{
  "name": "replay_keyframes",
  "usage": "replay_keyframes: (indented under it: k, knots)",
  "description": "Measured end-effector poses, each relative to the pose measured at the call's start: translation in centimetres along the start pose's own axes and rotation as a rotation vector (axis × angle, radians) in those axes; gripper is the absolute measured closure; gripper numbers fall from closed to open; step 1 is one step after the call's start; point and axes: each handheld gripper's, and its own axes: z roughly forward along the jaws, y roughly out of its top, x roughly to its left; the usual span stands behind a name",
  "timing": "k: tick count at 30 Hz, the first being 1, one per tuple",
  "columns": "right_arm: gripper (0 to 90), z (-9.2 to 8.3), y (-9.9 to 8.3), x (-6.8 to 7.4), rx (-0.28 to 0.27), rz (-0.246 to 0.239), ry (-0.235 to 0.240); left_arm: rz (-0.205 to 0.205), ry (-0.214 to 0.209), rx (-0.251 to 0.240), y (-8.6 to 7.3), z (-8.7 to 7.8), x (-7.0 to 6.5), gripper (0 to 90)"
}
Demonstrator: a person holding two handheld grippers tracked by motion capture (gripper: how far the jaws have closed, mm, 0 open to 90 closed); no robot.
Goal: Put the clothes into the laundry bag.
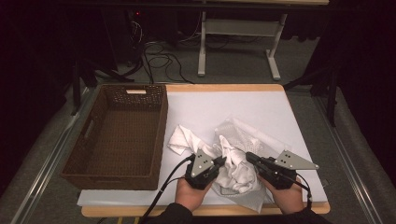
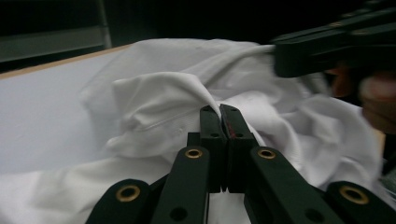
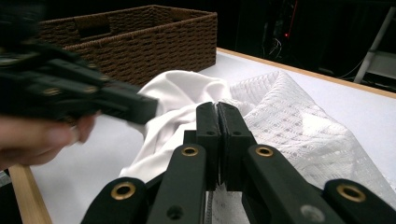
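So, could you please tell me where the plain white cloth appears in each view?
High view: white cloth low centre, between the grippers.
Left gripper view: it spreads across the middle, a fold pinched by the shut jaws.
Right gripper view: it lies centre-left, behind the jaws.
Shared landmark: the white table cover.

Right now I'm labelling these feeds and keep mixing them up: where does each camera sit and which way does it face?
High view: above the person's side, looking forward and down at the white-covered table; both hands show.
Left gripper view: rides the left gripper, facing the crumpled white cloth pinched in its jaws.
Right gripper view: rides the right gripper, facing the brown woven basket.
Shared: the cloth shows in all three views.
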Motion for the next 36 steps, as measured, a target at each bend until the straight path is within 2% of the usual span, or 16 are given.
replay_keyframes:
  k: [4, 9, 14, 18, 21, 25, 29, 31, 36]
  knots:
    - [89.7, -0.1, 0.0, -0.1, -0.003, 0.004, -0.002, 0.032, -0.066, -0.008, 0.2, 0.3, -2.1, 88.6]
    - [89.7, -0.1, 0.0, -0.3, -0.005, 0.014, -0.005, 0.059, -0.121, 0.005, 0.0, 1.1, -3.4, 88.5]
    - [89.7, 0.1, 0.1, -0.3, -0.006, 0.016, -0.001, 0.057, -0.157, 0.028, -0.3, 2.2, -3.9, 88.5]
    - [89.8, 0.3, 0.1, 0.0, -0.002, 0.009, 0.006, 0.081, -0.172, 0.084, -0.9, 3.6, -4.2, 88.6]
    - [89.7, 0.3, 0.2, 0.1, -0.005, 0.007, 0.014, 0.080, -0.179, 0.126, -1.4, 4.7, -4.1, 88.5]
    - [89.7, 0.1, 0.4, 0.4, -0.017, 0.003, 0.026, 0.061, -0.166, 0.162, -1.8, 5.9, -3.7, 88.5]
    - [89.8, -0.3, 0.8, 0.9, -0.037, -0.009, 0.051, 0.023, -0.118, 0.173, -1.7, 6.5, -2.9, 88.5]
    - [89.7, -0.4, 0.9, 1.1, -0.044, -0.011, 0.059, -0.007, -0.083, 0.151, -1.5, 6.6, -2.5, 88.4]
    - [89.8, -0.4, 0.9, 1.2, -0.039, -0.009, 0.061, -0.033, 0.005, 0.104, -0.9, 6.8, -1.9, 88.3]
